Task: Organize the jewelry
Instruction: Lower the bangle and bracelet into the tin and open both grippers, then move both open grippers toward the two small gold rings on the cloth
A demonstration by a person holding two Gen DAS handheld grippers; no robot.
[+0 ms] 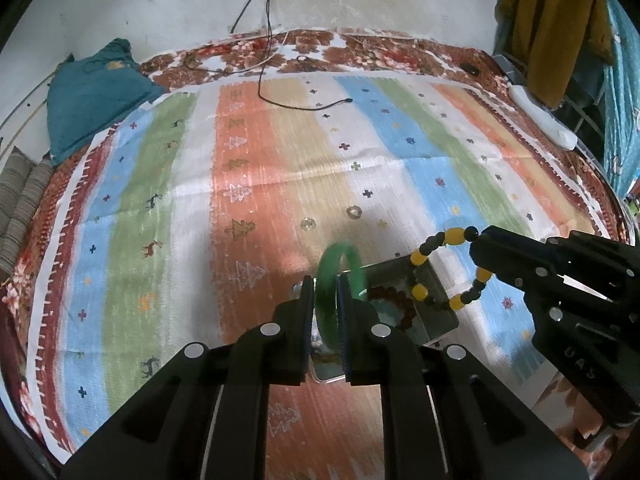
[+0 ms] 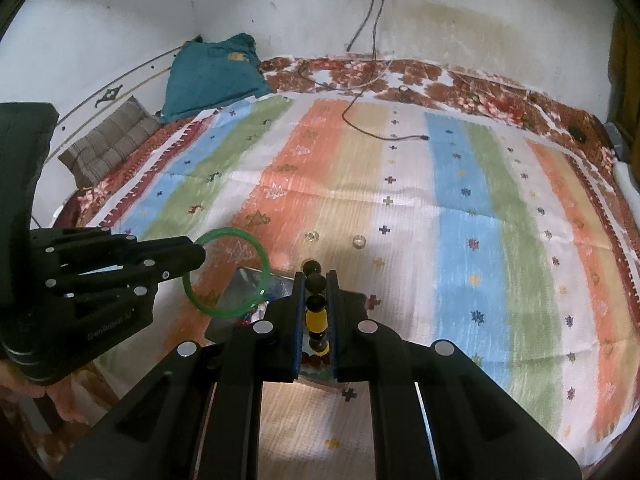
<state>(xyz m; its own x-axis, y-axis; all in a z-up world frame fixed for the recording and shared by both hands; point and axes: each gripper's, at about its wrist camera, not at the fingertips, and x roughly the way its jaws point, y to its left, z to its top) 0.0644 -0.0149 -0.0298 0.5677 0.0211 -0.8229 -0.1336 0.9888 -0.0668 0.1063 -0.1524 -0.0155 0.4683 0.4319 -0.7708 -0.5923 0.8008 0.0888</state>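
My left gripper (image 1: 325, 286) is shut on a green bangle (image 1: 342, 276) and holds it above a shiny metal tray (image 1: 434, 308). The bangle also shows in the right wrist view (image 2: 226, 272), at the tip of the left gripper (image 2: 198, 256). My right gripper (image 2: 315, 284) is shut on a bracelet of yellow and black beads (image 2: 315, 316), held over the tray (image 2: 248, 282). In the left wrist view the bead bracelet (image 1: 448, 268) hangs from the right gripper (image 1: 478, 252). A brown bead bracelet (image 1: 394, 300) lies in the tray.
Two small clear rings (image 1: 308, 224) (image 1: 354, 212) lie on the striped cloth (image 1: 200, 200) beyond the tray. A black cable (image 1: 304, 106) lies at the far side. A teal pillow (image 1: 92, 96) sits at the far left. A white object (image 1: 544, 118) lies at the right edge.
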